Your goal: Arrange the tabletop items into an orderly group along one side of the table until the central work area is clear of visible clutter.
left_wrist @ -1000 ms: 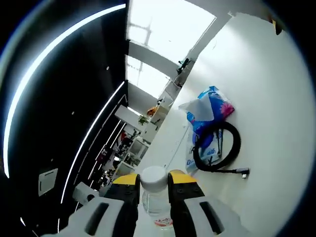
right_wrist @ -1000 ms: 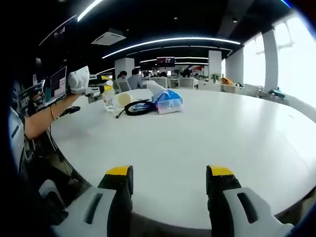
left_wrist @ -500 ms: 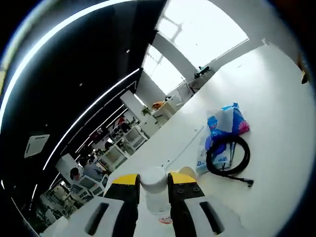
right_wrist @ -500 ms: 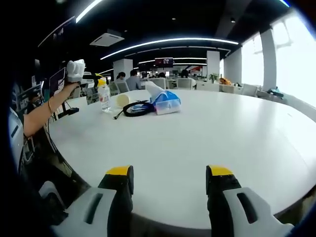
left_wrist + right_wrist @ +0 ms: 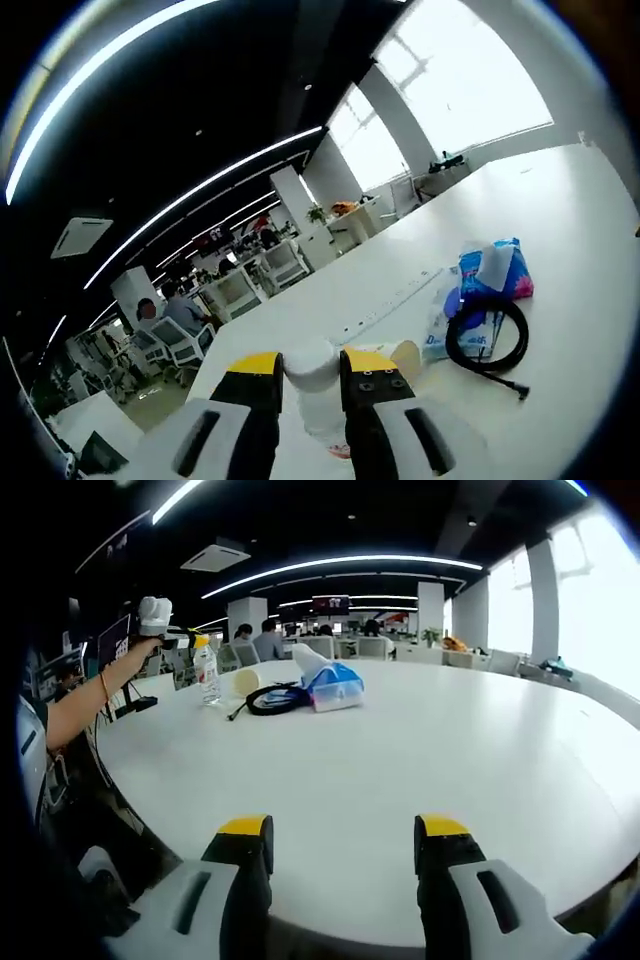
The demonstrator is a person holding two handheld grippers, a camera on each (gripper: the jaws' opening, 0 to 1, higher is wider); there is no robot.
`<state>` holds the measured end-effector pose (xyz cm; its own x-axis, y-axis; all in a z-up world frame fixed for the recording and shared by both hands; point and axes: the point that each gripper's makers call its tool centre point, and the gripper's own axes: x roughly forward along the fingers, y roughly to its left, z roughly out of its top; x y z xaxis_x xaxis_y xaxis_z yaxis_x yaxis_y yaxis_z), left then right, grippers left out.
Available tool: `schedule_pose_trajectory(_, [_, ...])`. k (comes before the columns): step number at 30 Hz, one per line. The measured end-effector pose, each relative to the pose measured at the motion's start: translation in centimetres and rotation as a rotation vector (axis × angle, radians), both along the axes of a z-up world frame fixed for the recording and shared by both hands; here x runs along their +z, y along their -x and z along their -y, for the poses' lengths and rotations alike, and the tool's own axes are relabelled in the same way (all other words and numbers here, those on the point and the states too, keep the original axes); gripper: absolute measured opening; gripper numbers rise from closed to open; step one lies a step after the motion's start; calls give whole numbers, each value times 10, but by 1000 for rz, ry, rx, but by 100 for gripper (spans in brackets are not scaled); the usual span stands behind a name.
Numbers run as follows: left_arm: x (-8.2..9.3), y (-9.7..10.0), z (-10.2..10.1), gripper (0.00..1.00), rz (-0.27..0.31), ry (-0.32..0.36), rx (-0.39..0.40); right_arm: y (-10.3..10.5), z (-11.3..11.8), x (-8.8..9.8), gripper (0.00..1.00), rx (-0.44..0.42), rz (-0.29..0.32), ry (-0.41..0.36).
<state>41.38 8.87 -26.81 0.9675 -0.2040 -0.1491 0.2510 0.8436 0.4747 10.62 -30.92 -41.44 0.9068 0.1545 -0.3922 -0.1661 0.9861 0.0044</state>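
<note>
Left gripper (image 5: 311,375): jaws closed tight on neck of clear water bottle (image 5: 312,400), white cap just above yellow jaw tips. In right gripper view, same bottle (image 5: 207,672) upright at far left edge of white table (image 5: 480,740), base at or near tabletop, contact not clear; left gripper (image 5: 172,638) at its top, held by person's hand (image 5: 150,615), forearm reaching in from left.

Right gripper (image 5: 342,850): jaws wide apart, nothing between them, low over near edge of table.

Other items grouped near bottle: pale paper cup (image 5: 246,683) on its side just right of bottle; black coiled cable (image 5: 272,699) beside cup, overlapping blue tissue pack (image 5: 336,688). In left gripper view, cup (image 5: 404,358), cable (image 5: 488,338) and tissue pack (image 5: 486,280) close together. Rest of tabletop bare. Office desks, chairs, seated people in bkgd.
</note>
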Motion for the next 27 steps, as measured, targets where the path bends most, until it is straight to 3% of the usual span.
schedule_pose_trajectory(9, [-1,-16,-11,21,-69,49,20,1,1,-3,54,-5,-5,-9])
schedule_pose_trajectory(12, [-2,-19,-12,21,-83,67,-26,2,3,-5,54,-12,-12,-6])
schedule_pose_trajectory(17, [-2,-21,-17,21,-96,94,-40,3,3,-4,53,-21,-11,-7])
schedule_pose_trajectory(27, [-4,-18,-14,21,-80,75,-60,2,-3,-6,53,-8,-24,-5])
